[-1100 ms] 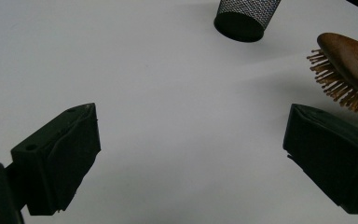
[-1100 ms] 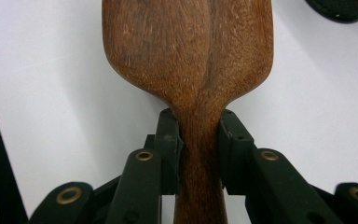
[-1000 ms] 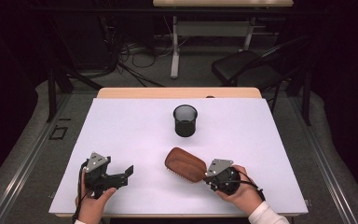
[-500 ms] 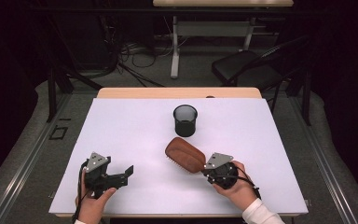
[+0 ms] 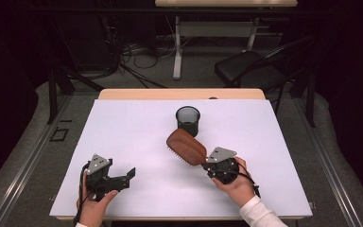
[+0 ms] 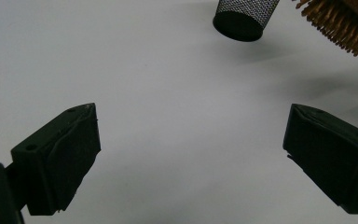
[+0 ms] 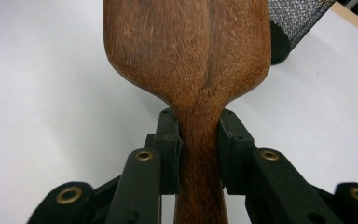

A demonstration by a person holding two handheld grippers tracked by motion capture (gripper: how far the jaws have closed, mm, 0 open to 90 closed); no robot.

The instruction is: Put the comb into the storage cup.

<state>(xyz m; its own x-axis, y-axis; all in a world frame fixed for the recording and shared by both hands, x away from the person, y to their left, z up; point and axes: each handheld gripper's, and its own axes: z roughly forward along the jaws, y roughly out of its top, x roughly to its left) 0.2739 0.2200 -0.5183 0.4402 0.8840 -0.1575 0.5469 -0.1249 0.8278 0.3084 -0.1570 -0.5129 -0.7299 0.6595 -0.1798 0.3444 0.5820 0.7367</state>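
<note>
Right gripper [image 5: 207, 159] clamps the handle of the wooden hairbrush [image 5: 186, 146], lifted just in front of the mesh cup [image 5: 187, 119]. Left gripper [image 5: 125, 175], jaws wide and empty, rests well left of that cup.

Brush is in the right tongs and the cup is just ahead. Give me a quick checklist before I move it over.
1. Right tongs clamp the brush handle: ok.
2. Brush off the table, bristles down: ok.
3. Cup upright: ok.
4. Cup holds nothing: cannot tell.
5. Left tongs open, away from the cup: ok.
6. Handle end aimed at the cup: not ok, the head leads.
</note>
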